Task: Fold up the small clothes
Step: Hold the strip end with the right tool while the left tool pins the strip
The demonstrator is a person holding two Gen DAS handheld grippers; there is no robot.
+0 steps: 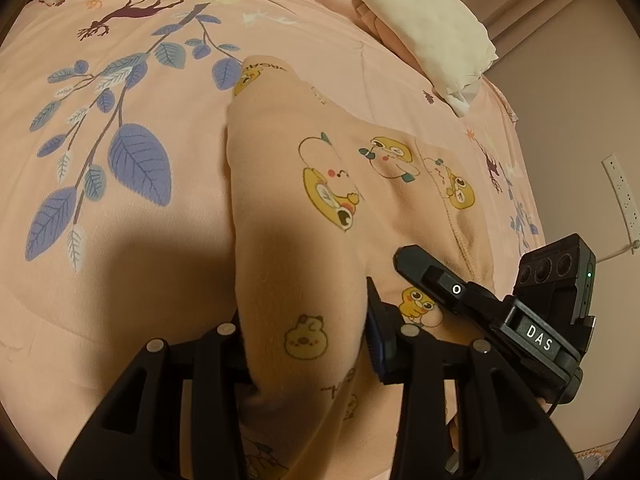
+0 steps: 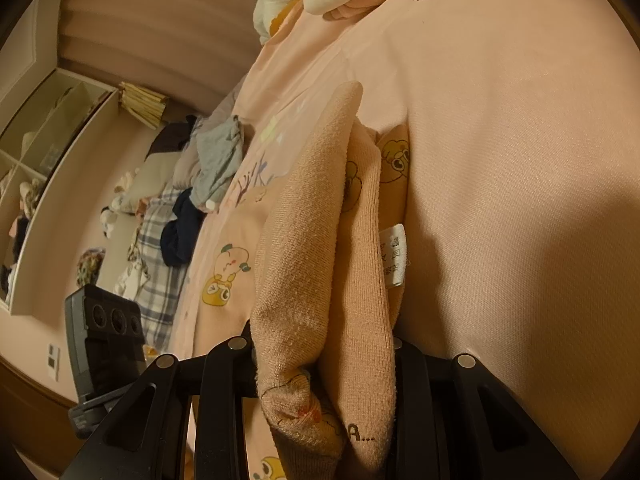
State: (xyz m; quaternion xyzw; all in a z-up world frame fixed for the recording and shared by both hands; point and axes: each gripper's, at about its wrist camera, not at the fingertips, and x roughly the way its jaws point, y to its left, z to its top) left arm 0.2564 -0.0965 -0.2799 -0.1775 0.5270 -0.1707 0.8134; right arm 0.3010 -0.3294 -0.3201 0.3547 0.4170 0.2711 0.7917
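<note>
A small peach garment point(image 1: 344, 184) with yellow cartoon prints lies on the pink bedspread point(image 1: 160, 248). My left gripper point(image 1: 308, 344) is shut on a raised fold of it at the near edge. The right gripper's body point(image 1: 472, 296) shows just to the right, over the same garment. In the right wrist view my right gripper point(image 2: 324, 364) is shut on a bunched fold of the garment point(image 2: 304, 248), whose inside and white care label point(image 2: 394, 256) face out. The fingertips are hidden by cloth in both views.
A folded white and pink stack point(image 1: 432, 28) lies at the bed's far right. A pile of grey, navy and plaid clothes point(image 2: 200, 184) lies at the bed's other end. The left gripper's camera housing point(image 2: 106, 344) shows at lower left. Shelves point(image 2: 44, 152) line the wall.
</note>
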